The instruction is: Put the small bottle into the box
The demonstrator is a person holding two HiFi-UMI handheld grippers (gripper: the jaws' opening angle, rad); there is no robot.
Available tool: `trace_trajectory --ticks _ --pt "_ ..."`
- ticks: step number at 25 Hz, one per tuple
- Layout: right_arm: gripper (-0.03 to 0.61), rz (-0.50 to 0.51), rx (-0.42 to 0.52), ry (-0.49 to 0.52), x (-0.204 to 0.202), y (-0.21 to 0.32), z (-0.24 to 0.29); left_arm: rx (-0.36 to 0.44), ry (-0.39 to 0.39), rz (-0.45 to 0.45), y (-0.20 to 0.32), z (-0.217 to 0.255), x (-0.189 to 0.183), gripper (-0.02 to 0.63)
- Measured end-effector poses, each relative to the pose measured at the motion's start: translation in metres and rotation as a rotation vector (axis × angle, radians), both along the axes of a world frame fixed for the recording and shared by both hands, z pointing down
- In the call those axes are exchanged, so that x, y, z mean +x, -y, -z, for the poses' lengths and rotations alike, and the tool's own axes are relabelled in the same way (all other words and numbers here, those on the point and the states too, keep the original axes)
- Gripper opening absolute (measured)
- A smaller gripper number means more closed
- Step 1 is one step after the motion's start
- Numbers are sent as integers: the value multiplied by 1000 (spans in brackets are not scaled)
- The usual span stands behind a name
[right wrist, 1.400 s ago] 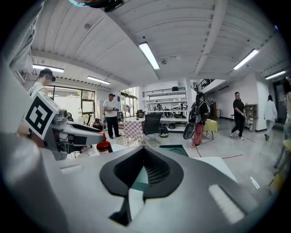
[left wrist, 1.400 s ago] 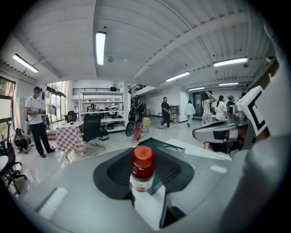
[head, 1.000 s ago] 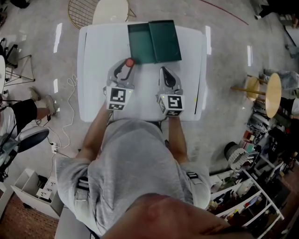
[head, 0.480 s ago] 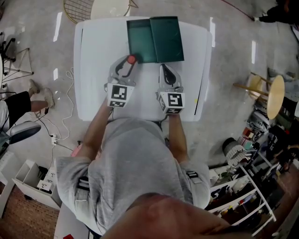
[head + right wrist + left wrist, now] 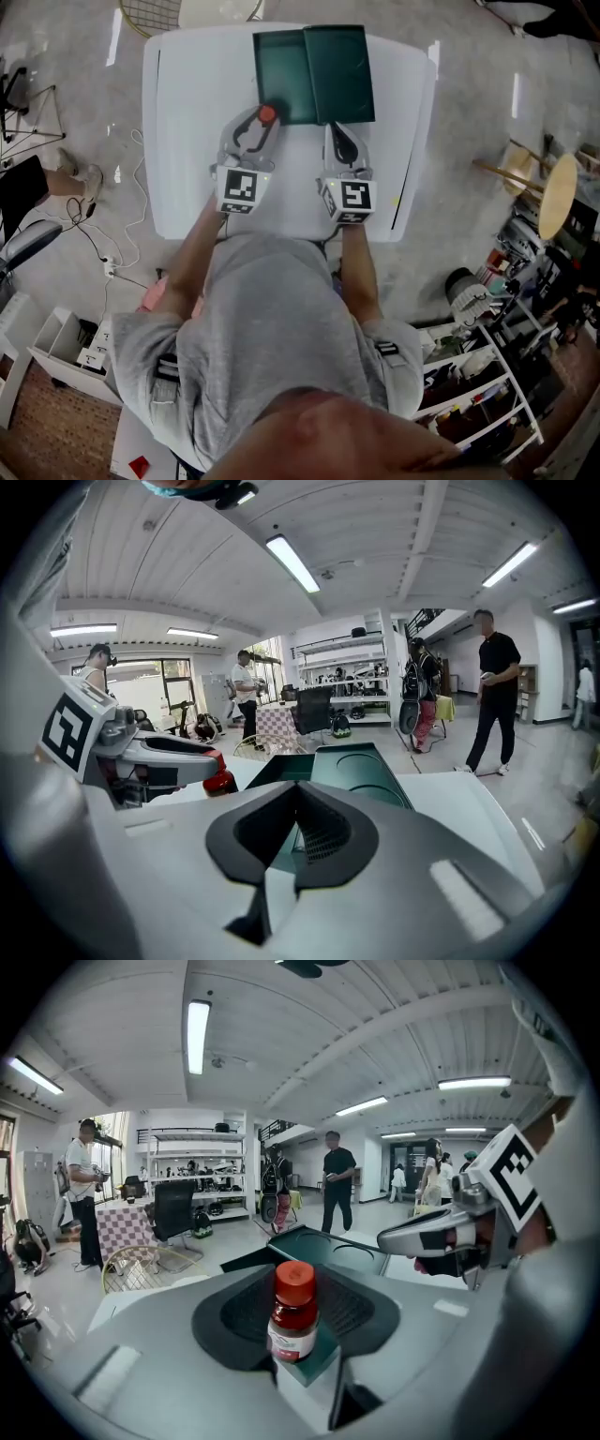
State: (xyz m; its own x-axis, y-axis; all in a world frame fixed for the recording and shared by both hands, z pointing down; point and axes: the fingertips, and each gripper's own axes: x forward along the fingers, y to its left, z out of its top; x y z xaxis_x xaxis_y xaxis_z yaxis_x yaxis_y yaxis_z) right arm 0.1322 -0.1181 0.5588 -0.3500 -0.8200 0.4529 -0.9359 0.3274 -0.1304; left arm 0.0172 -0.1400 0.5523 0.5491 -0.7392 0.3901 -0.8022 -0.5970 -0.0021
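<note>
small bottle (image 5: 292,1312): left gripper view alone shows its label.

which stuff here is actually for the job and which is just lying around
For the job: small bottle, held in the jaws of the left gripper; open green box; white table.

Lying about: round wooden stool; wire chair; cluttered shelves.

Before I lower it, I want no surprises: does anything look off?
Nothing stands out. The small bottle stands upright, capped, in the left tool; the box lies open on the table, nothing spilled.
</note>
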Motion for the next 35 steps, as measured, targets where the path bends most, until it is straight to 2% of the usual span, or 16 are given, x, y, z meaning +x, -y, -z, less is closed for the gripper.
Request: trace_trajectory --ticks 14,35 --pt "3 8 -30 12 -1 5 -12 14 -21 -21 6 0 10 137" --pt "3 2 -52 19 6 10 -21 -65 -3 2 13 -27 9 137"
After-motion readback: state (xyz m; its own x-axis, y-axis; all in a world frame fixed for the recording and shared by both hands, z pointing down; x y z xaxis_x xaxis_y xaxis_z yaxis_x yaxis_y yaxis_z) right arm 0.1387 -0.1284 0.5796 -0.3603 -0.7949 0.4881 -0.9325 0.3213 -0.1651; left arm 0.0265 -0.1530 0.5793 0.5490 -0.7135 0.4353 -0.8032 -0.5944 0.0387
